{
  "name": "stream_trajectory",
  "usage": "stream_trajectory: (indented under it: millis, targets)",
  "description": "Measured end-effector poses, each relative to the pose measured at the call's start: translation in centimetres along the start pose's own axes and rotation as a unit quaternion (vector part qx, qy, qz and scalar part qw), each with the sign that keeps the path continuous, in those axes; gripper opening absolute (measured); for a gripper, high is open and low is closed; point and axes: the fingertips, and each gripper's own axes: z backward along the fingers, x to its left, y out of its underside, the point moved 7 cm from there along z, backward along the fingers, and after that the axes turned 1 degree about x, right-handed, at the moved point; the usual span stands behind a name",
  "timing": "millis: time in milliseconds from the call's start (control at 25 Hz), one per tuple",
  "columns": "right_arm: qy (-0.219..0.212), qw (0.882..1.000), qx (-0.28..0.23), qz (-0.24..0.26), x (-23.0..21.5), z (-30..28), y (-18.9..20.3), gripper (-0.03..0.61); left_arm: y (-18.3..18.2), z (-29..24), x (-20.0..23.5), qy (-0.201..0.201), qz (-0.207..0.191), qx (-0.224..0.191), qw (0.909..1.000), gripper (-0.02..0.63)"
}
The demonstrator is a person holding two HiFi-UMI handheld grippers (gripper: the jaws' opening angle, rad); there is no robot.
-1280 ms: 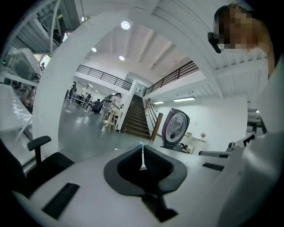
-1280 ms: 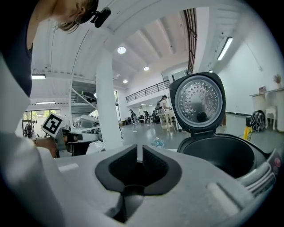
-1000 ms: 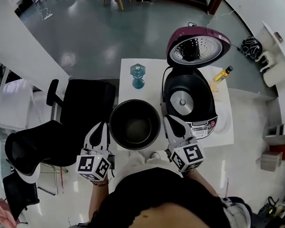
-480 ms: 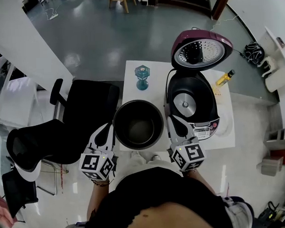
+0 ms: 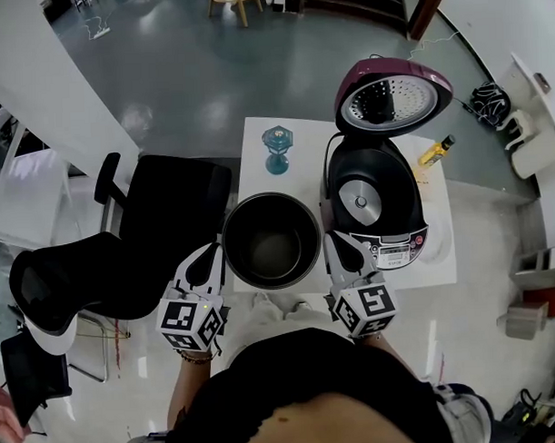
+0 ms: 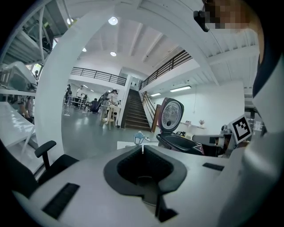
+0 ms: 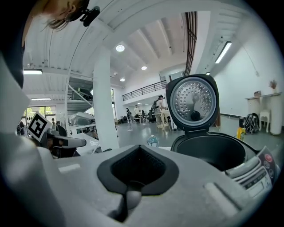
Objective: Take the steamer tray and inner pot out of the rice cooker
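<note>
The black inner pot [image 5: 271, 241] is out of the cooker, at the table's near left, empty and upright. My left gripper [image 5: 212, 251] lies against its left side and my right gripper [image 5: 335, 240] against its right; both are shut with nothing between the jaws. I cannot tell whether the pot rests on the table or hangs squeezed between them. The maroon rice cooker [image 5: 375, 208] stands open, with the bare heating plate [image 5: 359, 200] showing in its well. From the left gripper [image 6: 142, 149] the cooker [image 6: 177, 142] is ahead to the right. From the right gripper [image 7: 138, 147] its empty well [image 7: 208, 150] is close. No steamer tray shows.
The white table [image 5: 252, 149] carries a small teal lantern-shaped ornament [image 5: 276, 149] at the back left and a yellow bottle [image 5: 436, 151] at the back right. Black office chairs [image 5: 159, 207] stand left of the table. The raised lid [image 5: 391, 96] leans back behind the cooker.
The head view has shifted a little. The pot, both grippers and the cooker keep their places relative to one another.
</note>
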Motion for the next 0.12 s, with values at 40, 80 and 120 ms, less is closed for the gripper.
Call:
stream_trajectory:
  millis: [40,80,120]
  targets:
    - [0.002,1.0,0.001,0.0,0.02,0.08,0.07,0.006,0.15,0.08,0.06,0.002,-0.001,0.003,1.0,0.012]
    - [0.005,1.0,0.001,0.0,0.03,0.16,0.14,0.006,0.3,0.17,0.1,0.004,-0.002,0.006,1.0,0.012]
    - [0.007,1.0,0.002,0.0,0.03,0.23,0.21,0.006,0.45,0.26,0.13,0.007,-0.004,0.01,0.9999,0.012]
